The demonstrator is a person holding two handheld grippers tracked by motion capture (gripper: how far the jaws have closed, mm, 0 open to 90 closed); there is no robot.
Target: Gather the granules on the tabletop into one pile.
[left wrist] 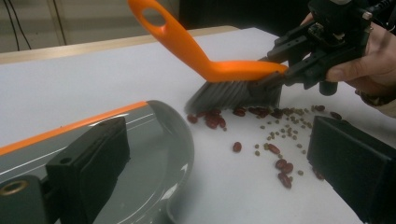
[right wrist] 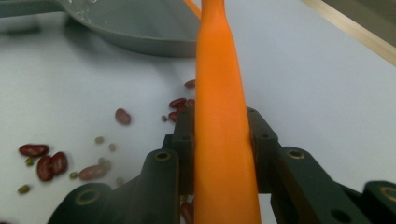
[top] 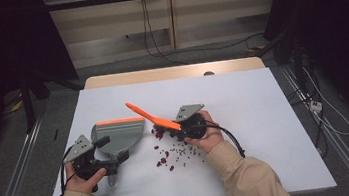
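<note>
The right gripper (top: 182, 127) pinches the orange plastic hand brush (left wrist: 212, 65), its grey bristles on scattered red beans (left wrist: 219, 119) beside the grey plastic dustpan (top: 116, 133). The left gripper (top: 103, 157) clamps the dustpan's handle on the white table (top: 243, 99).

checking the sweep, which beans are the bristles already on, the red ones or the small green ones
The red beans: a cluster of them lies right under the brush bristles, nearest the dustpan. The small green beans lie scattered farther from the dustpan, clear of the bristles.
</note>
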